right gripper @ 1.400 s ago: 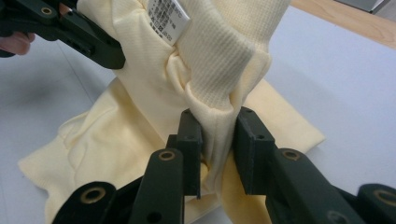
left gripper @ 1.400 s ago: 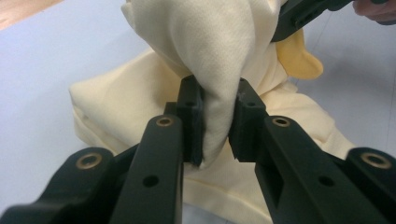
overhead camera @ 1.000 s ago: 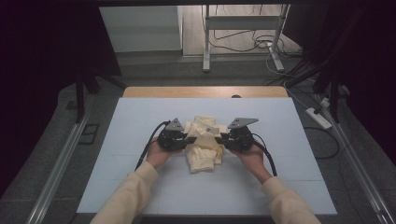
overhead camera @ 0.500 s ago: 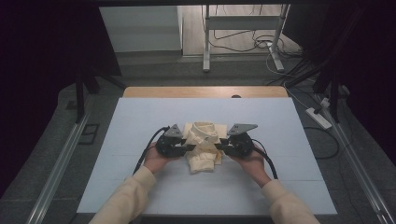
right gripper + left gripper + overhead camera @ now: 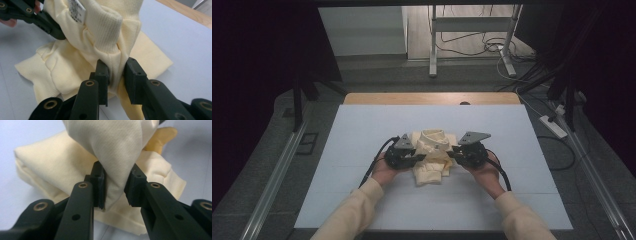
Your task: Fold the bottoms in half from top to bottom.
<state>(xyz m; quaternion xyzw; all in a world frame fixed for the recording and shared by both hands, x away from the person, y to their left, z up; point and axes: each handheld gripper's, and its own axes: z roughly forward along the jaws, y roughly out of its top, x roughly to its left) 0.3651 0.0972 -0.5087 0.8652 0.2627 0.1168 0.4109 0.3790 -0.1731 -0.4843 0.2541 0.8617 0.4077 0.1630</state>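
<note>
left claw [image 5: 115, 185]: pinching cream sweater [image 5: 432, 155] fold, jaws just closing | right claw [image 5: 116, 75]: pinching bunched fabric by collar | sweater: mid white surface [image 5: 362, 125], between claws | risk: thin pinches may slip, folds falling loose

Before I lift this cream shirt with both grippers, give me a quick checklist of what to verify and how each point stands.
1. Left hand-held gripper has fabric of the cream knitted shirt between its pads: ok, a fold sits pinched there.
2. Right hand-held gripper has fabric: ok, a bunched fold below the ribbed collar.
3. Grips on opposite sides of the shirt: ok in the high view.
4. Shirt lying flat and tidy: not ok, it is bunched into a heap.
5. Pale blue table mat around the shirt free for the move: ok.
6. How many layers each gripper holds: cannot tell.
</note>
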